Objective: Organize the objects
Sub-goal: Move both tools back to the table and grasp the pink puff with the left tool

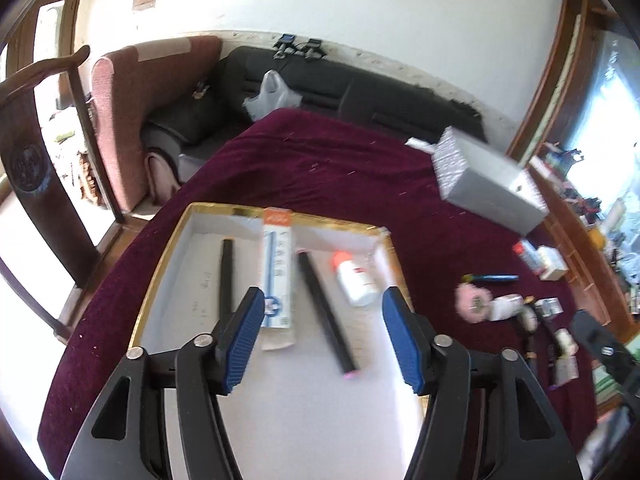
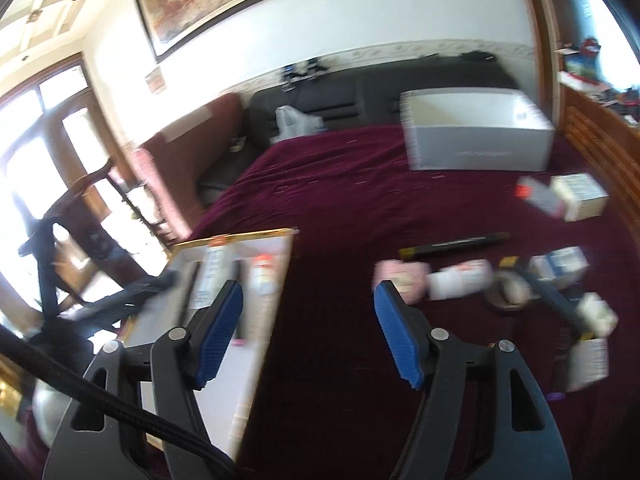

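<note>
Bench [image 1: 320,168] under a maroon cloth carries everything. Grey box [image 1: 486,178] sits at the far right side, well apart from the tray. Gold-rimmed tray [image 1: 168,256] with a white floor lies at the near left, directly under the left gripper [image 1: 324,340]; its blue fingers [image 1: 244,340] are spread wide, nothing between them. Right gripper [image 2: 308,332] hovers over bare cloth between the tray and the loose clutter, also spread and empty; that view is motion-blurred.

In the tray, left to right: black marker [image 1: 227,276], packaged pen [image 1: 277,276] lying partly across the far rim, second black marker [image 1: 326,312] with a pink tip, tilted, then white bottle [image 1: 354,280] with an orange cap, on its side.

Loose on the cloth to the right of the tray: blue pen [image 1: 490,278], pink round item [image 1: 474,303] touching a white bottle-like item [image 1: 506,307], small cartons [image 1: 552,264] near the right edge. Other small pieces there are too blurred to name
</note>
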A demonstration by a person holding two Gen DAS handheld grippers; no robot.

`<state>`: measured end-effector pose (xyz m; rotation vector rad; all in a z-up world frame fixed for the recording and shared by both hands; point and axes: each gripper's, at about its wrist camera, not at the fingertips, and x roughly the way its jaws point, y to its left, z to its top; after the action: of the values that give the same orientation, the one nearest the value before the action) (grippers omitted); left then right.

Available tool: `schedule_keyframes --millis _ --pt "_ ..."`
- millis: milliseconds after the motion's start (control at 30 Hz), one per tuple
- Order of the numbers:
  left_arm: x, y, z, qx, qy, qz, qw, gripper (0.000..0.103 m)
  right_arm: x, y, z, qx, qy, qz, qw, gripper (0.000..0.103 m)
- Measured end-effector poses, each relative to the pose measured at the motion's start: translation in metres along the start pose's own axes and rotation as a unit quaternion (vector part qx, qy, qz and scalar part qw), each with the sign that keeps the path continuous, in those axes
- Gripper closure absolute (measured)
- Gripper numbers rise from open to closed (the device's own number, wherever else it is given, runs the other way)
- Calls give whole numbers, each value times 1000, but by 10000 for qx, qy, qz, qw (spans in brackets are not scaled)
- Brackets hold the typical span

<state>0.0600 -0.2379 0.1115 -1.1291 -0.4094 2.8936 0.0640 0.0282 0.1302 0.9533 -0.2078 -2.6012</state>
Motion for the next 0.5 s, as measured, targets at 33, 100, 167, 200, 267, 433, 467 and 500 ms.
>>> schedule_keyframes --millis 33,100,167,200,267,433,467,500 --pt "-4 -7 2 20 -52 -79 10000 39 -6 -12 1 6 -21 -146 9999 30" --pt "-15 -27 1 137 -143 -275 9994 36 -17 -42 6 42 -48 -501 9987 26" --pt "-15 -48 -1 301 -105 -448 9985 35 -32 -73 10 208 -55 -818 9964 26" --pt "-10 -60 -3 385 -32 -542 9978 35 -38 -88 11 355 -63 -878 9955 26" --pt "4 -82 -7 523 193 -654 9963 35 -52 -118 10 751 -109 -842 9936 24" --pt "55 -120 -15 420 935 -848 9911 35 -57 -156 -6 1201 -136 -799 9894 23" --pt "62 -124 -15 381 990 -825 9909 35 -55 -161 -11 1242 -98 -784 9891 23" --pt "73 -129 -12 345 1039 -728 9913 35 -51 -165 -14 1288 -62 -759 9887 23"
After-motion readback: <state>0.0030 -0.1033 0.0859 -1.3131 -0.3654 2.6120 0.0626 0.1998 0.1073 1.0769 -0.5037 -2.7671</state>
